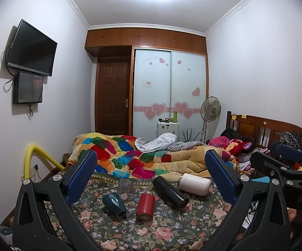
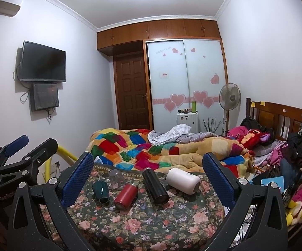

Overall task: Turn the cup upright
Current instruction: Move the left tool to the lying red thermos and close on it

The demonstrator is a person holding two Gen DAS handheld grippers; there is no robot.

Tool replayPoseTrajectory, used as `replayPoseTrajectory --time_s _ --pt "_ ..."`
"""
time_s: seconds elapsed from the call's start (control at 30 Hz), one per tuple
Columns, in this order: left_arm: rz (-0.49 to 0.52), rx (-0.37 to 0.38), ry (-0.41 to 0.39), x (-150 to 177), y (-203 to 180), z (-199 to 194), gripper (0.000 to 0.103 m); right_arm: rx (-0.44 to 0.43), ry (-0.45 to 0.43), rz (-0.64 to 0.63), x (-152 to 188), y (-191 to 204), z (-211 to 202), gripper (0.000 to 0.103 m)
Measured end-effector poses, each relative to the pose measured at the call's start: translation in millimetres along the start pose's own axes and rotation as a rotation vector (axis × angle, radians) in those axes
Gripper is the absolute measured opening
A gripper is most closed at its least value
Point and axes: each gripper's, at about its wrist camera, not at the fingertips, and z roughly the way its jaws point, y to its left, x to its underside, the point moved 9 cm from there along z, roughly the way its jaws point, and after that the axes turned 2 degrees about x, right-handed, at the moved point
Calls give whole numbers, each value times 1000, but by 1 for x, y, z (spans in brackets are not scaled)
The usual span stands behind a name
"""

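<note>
Several cups lie on a floral cloth [image 1: 171,230] [image 2: 161,219]. A dark green faceted cup [image 1: 115,204] [image 2: 102,191], a red cup [image 1: 145,206] [image 2: 125,196], a black flask [image 1: 170,191] [image 2: 155,186] and a white cup [image 1: 194,183] [image 2: 183,180] lie on their sides. A clear glass [image 1: 126,186] [image 2: 115,177] stands upside down behind them. My left gripper [image 1: 151,167] is open and empty, held back above the cups. My right gripper [image 2: 148,165] is open and empty too, also short of them. Each gripper shows at the edge of the other's view.
A colourful patchwork quilt [image 1: 130,154] [image 2: 140,148] is heaped just behind the cups. Clothes and soft toys [image 2: 297,167] pile up on the right by the wooden headboard [image 1: 265,129]. A yellow padded rail [image 1: 36,159] is at the left.
</note>
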Motion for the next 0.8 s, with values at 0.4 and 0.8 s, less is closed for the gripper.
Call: replayPoseTrajectory --time_s 0.4,0.8 --pt "-48 -33 173 47 34 76 103 30 122 13 34 -16 55 103" --pt "-104 28 629 200 50 216 92 75 395 9 110 -37 150 103"
